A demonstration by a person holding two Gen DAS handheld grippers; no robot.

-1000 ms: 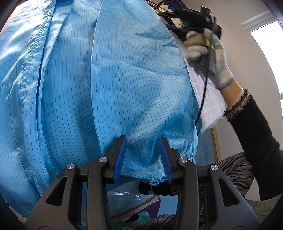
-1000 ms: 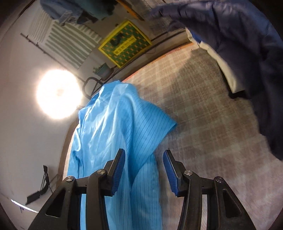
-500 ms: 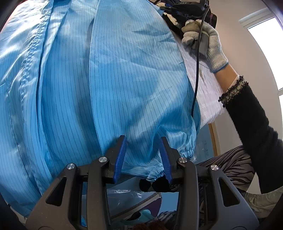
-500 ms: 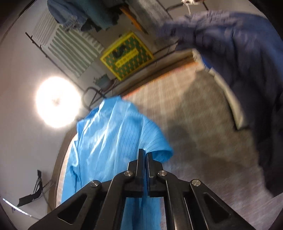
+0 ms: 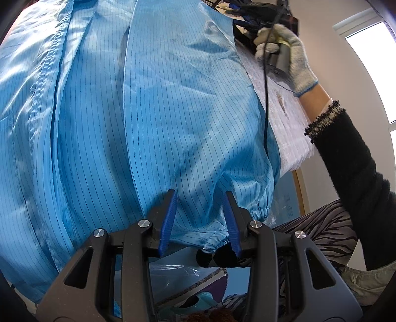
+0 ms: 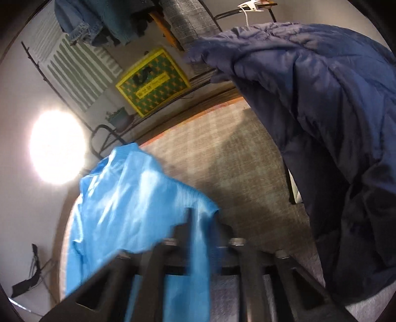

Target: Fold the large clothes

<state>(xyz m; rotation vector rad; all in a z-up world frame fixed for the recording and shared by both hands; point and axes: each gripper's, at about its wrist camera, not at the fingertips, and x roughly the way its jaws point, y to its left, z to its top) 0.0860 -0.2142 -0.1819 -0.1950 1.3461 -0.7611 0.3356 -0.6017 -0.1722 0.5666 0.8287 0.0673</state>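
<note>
A light blue pinstriped garment [image 5: 153,119] lies spread across the table and fills the left wrist view. My left gripper [image 5: 199,198] hovers open over its gathered cuff [image 5: 258,213]; cloth shows between the blue pads [image 5: 168,220], and they do not press it. In the blurred right wrist view, a raised fold of the same garment [image 6: 138,198] runs between the fingers of my right gripper [image 6: 205,220], whose jaws are opening. A gloved hand [image 5: 289,57] holds that gripper at the garment's far edge.
A dark navy padded jacket [image 6: 321,123] is piled on the right of the checked table cover [image 6: 235,161]. Behind stand a yellow-green box [image 6: 153,79] and a rack with hanging denim [image 6: 81,22]. The person's black sleeve [image 5: 351,185] and a black cable [image 5: 266,99] cross the right side.
The right gripper shut on the blue fold half a second ago and its jaws have since parted; it has also risen and tilted. The left gripper has not moved.
</note>
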